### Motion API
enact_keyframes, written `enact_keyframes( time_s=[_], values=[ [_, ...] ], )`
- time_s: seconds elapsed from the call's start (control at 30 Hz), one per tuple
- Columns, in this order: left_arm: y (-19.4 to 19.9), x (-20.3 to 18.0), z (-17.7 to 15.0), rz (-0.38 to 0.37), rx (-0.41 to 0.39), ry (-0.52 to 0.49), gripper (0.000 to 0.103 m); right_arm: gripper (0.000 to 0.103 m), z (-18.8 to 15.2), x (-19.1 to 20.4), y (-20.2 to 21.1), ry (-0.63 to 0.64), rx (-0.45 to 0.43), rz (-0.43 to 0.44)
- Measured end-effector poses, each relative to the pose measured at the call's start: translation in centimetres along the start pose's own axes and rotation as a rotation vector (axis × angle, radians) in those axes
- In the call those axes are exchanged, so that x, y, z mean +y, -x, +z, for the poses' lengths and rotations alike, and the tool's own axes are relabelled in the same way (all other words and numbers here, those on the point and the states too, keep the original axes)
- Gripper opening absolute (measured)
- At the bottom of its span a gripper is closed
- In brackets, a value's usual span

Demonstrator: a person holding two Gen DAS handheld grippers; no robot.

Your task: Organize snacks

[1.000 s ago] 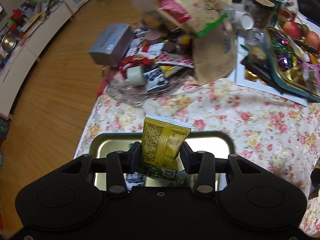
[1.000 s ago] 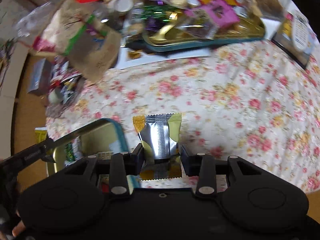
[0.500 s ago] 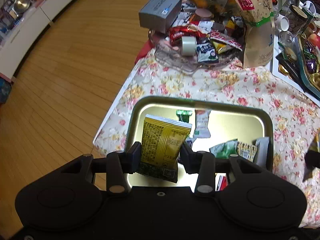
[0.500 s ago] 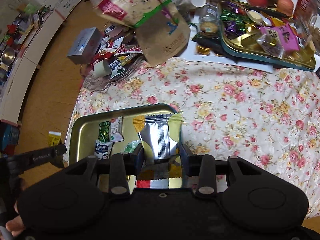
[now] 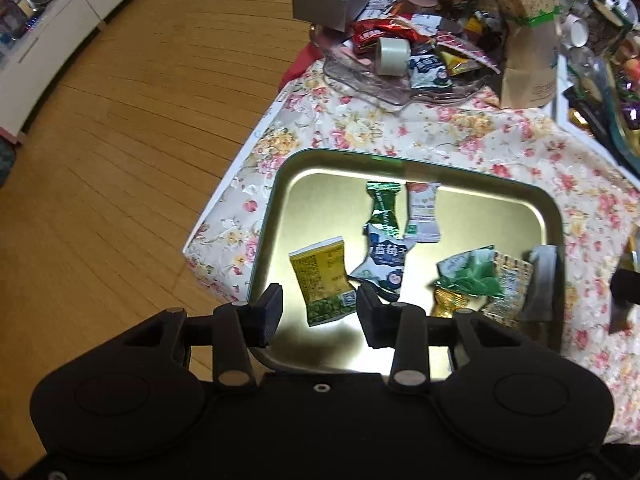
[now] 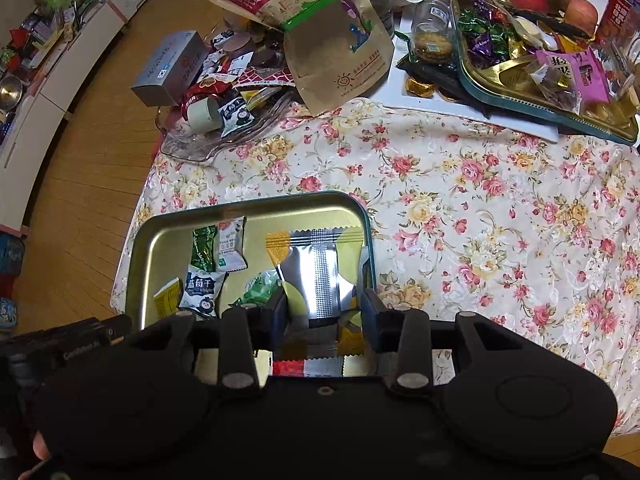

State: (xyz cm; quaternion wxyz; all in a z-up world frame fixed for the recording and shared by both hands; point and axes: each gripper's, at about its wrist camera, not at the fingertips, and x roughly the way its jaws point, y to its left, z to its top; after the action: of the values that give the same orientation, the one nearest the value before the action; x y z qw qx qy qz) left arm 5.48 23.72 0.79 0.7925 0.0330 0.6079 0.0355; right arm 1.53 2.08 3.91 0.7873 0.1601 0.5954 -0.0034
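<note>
Yellow snack pkt (image 5: 325, 285) in gold tray (image 5: 472, 172), left gripper (image 5: 318, 312) wide apart, right gripper (image 6: 325, 312) clamping silver pkt (image 6: 320, 268)

Warm indoor light, moderately bright in both views. The gold tray (image 5: 538, 210) throws strong glare off its floor near the left tool (image 5: 318, 314), with a dark shadow pooled beneath it. Fisheye curvature bends the wooden floor (image 5: 120, 160) and the table (image 6: 500, 220) edges. Slight motion blur softens the far clutter in the left view; the right view is sharper.
</note>
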Motion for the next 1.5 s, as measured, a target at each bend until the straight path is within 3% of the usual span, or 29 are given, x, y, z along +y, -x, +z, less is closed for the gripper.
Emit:
enact_keyframes(
  time_s=[0.13,0.27,0.33,0.53,0.8,1.1,1.5],
  values=[
    [-2.0,-1.6,-0.3,-0.056,0.039,0.041,0.048,0.041,-0.4,0.2,-0.1,0.019,0.008,0.005],
    [-4.7,-3.9,-1.0,-0.012,0.118,0.02,0.048,0.041,-0.8,0.5,-0.2,0.047,0.007,-0.004],
    [-4.9,-4.5,-1.3,-0.028,0.133,-0.002,0.048,0.041,-1.0,0.4,-0.3,0.052,0.013,-0.002],
    [-3.3,-4.2,-1.4,-0.001,0.054,0.004,0.048,0.044,-1.1,0.4,0.1,0.059,-0.007,0.031],
    [-3.0,-4.0,-1.6,0.006,0.023,-0.018,0.048,0.051,-0.2,0.4,1.5,0.017,-0.102,0.126],
    [-2.3,-3.9,-1.8,0.015,-0.02,-0.026,0.048,0.051,-0.3,-0.6,-0.3,-0.006,-0.052,0.007],
    [-0.8,-4.8,-2.3,0.054,-0.128,-0.067,0.048,0.051,-3.3,-0.9,-3.0,0.052,0.004,-0.089]
  ],
)
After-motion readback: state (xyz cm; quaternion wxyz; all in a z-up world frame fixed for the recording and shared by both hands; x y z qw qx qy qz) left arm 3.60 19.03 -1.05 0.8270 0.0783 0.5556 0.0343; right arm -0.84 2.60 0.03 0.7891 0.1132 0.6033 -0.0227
